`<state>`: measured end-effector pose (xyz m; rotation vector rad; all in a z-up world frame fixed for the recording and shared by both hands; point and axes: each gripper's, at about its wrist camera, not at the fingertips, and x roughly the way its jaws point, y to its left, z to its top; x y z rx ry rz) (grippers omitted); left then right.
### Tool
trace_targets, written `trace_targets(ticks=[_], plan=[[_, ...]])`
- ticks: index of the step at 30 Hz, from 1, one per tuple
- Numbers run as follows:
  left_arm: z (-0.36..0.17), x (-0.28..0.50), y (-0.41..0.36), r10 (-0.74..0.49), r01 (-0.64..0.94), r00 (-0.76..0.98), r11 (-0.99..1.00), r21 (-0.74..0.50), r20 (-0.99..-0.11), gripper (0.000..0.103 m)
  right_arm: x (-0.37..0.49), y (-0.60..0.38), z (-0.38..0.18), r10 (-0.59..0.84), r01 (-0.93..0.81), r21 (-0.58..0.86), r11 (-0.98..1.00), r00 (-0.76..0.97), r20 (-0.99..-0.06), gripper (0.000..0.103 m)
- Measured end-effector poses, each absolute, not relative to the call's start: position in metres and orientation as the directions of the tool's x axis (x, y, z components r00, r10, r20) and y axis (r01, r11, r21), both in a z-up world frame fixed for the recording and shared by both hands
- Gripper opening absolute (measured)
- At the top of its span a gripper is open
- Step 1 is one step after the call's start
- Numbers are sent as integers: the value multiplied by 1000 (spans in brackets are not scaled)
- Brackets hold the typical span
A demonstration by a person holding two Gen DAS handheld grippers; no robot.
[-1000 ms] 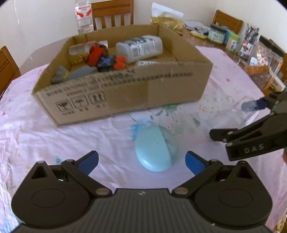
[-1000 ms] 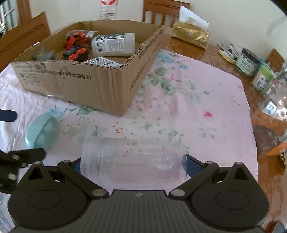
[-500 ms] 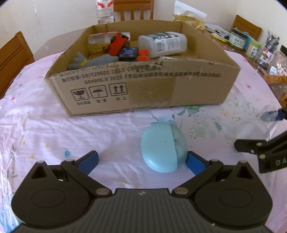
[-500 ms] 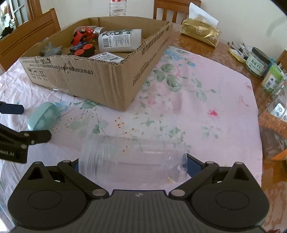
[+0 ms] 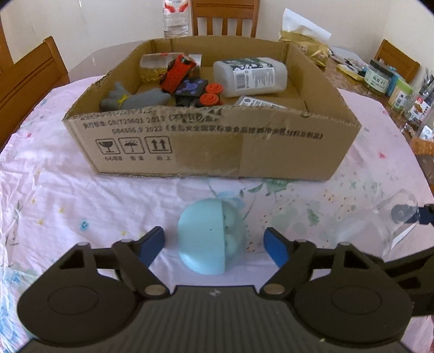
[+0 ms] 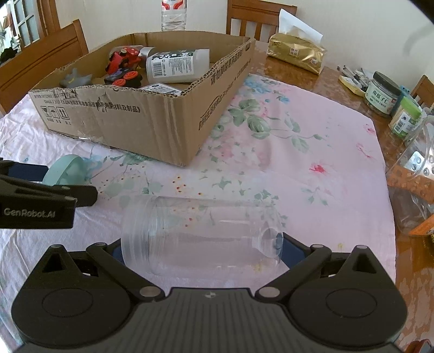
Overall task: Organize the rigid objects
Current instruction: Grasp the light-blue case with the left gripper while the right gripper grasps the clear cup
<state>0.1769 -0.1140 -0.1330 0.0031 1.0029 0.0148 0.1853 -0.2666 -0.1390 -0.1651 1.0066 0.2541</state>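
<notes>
The near wall of the cardboard box [image 5: 211, 146] hid the lower parts of the toys inside, and the print along that wall was blurred past reading in the left wrist view. Behind the box, the water bottle [image 5: 175, 16] and a chair [image 5: 224, 16] were cut off by the top edge. Right of the box, the labels on the jars [image 5: 378, 78] were too small to read. Nearer than the box, the clear jar [image 6: 200, 236] covered the pads of the right gripper [image 6: 202, 248], so their contact could only be half seen through the plastic.
</notes>
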Motion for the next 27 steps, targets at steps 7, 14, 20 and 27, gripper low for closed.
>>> trace_targets(ticks=[7,14,20,27], plan=[[-130,179,-115,3,17,550,1000,15,-835,52,185,-266,-139,133,-282,-20,959,513,-848,103],[-130,176,-105,-42,102,549,995,17,-835,52,186,-266,-139,129,-280,-20,960,502,-856,103],[-130,173,-102,-21,70,554,997,21,-832,55,191,-263,-136,109,-265,-18,964,459,-882,103],[-130,172,-102,-20,60,557,998,16,-830,55,186,-258,-123,111,-271,-28,962,484,-868,103]])
